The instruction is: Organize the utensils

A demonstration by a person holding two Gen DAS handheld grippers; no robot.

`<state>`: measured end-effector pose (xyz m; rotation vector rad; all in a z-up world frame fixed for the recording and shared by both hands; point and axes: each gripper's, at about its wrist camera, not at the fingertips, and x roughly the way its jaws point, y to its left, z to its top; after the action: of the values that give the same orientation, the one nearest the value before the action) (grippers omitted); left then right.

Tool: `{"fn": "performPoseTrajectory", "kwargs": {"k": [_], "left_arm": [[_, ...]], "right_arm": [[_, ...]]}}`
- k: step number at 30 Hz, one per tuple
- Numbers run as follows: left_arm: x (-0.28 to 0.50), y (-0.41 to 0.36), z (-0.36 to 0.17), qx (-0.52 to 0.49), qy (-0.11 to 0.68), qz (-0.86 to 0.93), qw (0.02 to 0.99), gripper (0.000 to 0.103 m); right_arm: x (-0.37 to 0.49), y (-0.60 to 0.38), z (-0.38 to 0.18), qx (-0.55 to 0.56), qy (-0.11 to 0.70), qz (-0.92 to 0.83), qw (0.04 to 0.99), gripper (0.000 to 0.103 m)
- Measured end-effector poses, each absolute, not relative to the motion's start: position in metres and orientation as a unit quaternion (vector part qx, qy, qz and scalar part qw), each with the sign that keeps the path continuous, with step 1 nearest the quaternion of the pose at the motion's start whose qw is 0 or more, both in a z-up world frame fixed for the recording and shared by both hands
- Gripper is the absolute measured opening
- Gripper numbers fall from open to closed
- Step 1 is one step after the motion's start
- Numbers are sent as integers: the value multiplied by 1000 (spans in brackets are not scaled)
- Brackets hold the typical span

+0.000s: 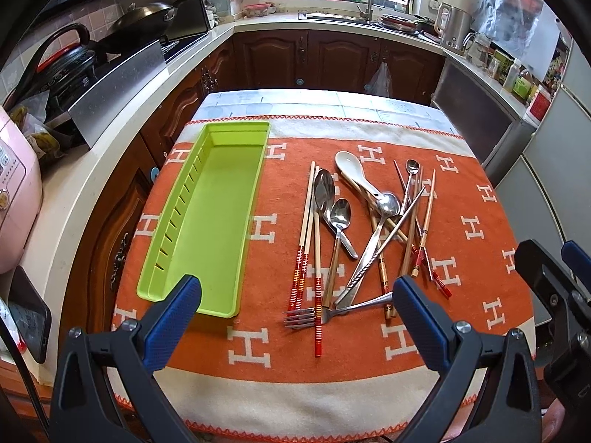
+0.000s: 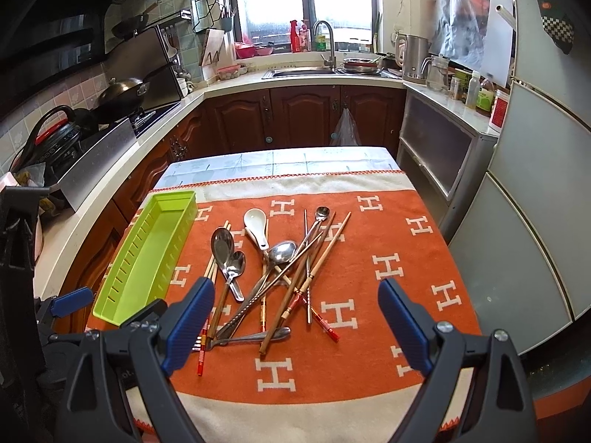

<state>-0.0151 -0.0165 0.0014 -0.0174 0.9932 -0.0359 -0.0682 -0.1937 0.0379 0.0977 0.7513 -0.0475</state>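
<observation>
An empty lime green tray [image 1: 207,206] [image 2: 147,254] lies lengthwise on the left of an orange cloth [image 1: 472,258] [image 2: 399,280]. To its right is a loose pile of utensils: a white ceramic spoon [image 1: 354,173] [image 2: 256,227], metal spoons [image 1: 325,192] [image 2: 221,245], a fork [image 1: 325,313], and several chopsticks [image 1: 304,240] [image 2: 317,273]. My left gripper [image 1: 297,310] is open above the cloth's near side, between the tray's near end and the pile. My right gripper [image 2: 295,317] is open over the near end of the pile. Neither holds anything.
The cloth covers a small table with cream borders. A white counter [image 1: 85,184] with a pink appliance [image 1: 14,199] and a stove runs along the left. Dark wood cabinets [image 2: 303,118] and a sink [image 2: 303,72] are behind. A grey fridge [image 2: 535,221] stands at the right.
</observation>
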Motion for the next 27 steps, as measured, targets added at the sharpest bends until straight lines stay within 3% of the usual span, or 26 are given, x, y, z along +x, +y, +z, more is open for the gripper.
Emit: {"fn": "performPoseTrajectory", "kwargs": {"k": [27], "left_arm": [[-9, -5, -1, -36, 480, -10, 876, 102]], "right_arm": [[-62, -198, 37, 44, 369, -20, 928, 90]]}}
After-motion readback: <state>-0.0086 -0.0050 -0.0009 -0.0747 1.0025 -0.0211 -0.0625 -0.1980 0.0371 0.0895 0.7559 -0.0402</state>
